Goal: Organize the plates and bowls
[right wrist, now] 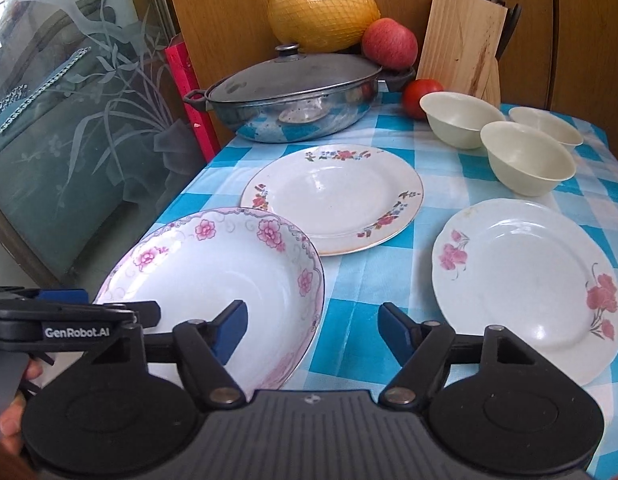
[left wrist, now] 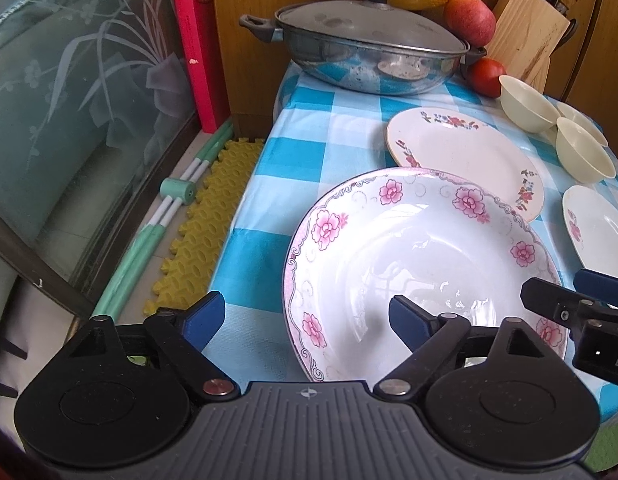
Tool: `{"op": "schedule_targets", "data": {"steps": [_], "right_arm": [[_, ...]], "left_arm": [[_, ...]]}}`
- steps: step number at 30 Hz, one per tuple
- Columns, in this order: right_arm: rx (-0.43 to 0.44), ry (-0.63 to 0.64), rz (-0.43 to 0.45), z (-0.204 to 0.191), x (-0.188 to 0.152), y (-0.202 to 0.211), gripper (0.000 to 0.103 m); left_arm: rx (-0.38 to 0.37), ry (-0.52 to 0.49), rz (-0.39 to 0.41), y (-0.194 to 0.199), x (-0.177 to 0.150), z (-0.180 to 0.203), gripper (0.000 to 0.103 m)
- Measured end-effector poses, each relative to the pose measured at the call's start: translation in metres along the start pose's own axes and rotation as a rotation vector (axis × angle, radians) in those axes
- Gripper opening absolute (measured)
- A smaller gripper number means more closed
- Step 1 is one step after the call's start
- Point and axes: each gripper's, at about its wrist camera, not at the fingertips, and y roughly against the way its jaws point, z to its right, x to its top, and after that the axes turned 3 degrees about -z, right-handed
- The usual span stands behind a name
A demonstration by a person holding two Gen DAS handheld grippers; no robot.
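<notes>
A deep plate with pink flowers [left wrist: 421, 264] [right wrist: 213, 276] sits at the near left of the checked table. A flat plate with red flowers [left wrist: 465, 156] [right wrist: 333, 192] lies behind it, and a scalloped plate [right wrist: 525, 284] [left wrist: 597, 232] lies at the right. Three cream bowls [right wrist: 525, 160] [left wrist: 581, 152] stand at the back right. My left gripper [left wrist: 305, 320] is open, straddling the deep plate's left rim. My right gripper [right wrist: 313, 328] is open over that plate's right rim; it also shows in the left wrist view [left wrist: 569, 300].
A lidded steel pan [right wrist: 297, 100] [left wrist: 365, 56] stands at the back with a pomelo [right wrist: 321, 12], an apple [right wrist: 389, 44], a tomato [right wrist: 421, 96] and a wooden knife block [right wrist: 465, 40]. A glass panel [left wrist: 69, 120] and a yellow mat [left wrist: 205, 224] lie off the table's left edge.
</notes>
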Motion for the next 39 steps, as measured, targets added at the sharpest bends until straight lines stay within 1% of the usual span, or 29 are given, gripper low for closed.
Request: {"op": "schedule_targets", "data": {"steps": [3,5,8,15,20,22,26,29,35,39], "right_arm": [[0.006,0.005,-0.018,0.002,0.000,-0.004,0.055],[0.017,0.002,-0.034,0.003,0.000,-0.006,0.052],[0.036,0.004,-0.045,0.003,0.001,-0.009,0.049],[0.050,0.005,-0.051,0.003,0.005,-0.013,0.049],[0.050,-0.038,-0.045,0.015,0.010,-0.012,0.049],[0.054,-0.060,-0.054,0.020,0.012,-0.012,0.049],[0.045,-0.078,-0.015,0.028,0.023,-0.007,0.049],[0.042,-0.098,-0.010,0.035,0.032,-0.010,0.049],[0.030,-0.120,-0.011,0.047,0.044,-0.019,0.049],[0.026,-0.137,-0.014,0.055,0.051,-0.026,0.049]], "left_arm": [[-0.008,-0.005,-0.022,-0.005,0.002,0.002,0.088],[-0.023,0.005,-0.032,-0.007,0.003,0.001,0.088],[-0.019,0.003,-0.033,-0.008,0.006,0.002,0.088],[-0.022,-0.011,-0.027,-0.006,0.011,0.002,0.086],[-0.034,-0.039,-0.034,-0.008,0.019,0.007,0.086],[-0.028,-0.047,-0.021,-0.007,0.024,0.007,0.086],[-0.011,-0.066,0.017,-0.005,0.039,0.011,0.086],[-0.012,-0.089,0.022,-0.008,0.048,0.018,0.086],[-0.060,-0.100,0.013,-0.015,0.064,0.031,0.084],[-0.079,-0.105,0.030,-0.017,0.077,0.040,0.084]]}}
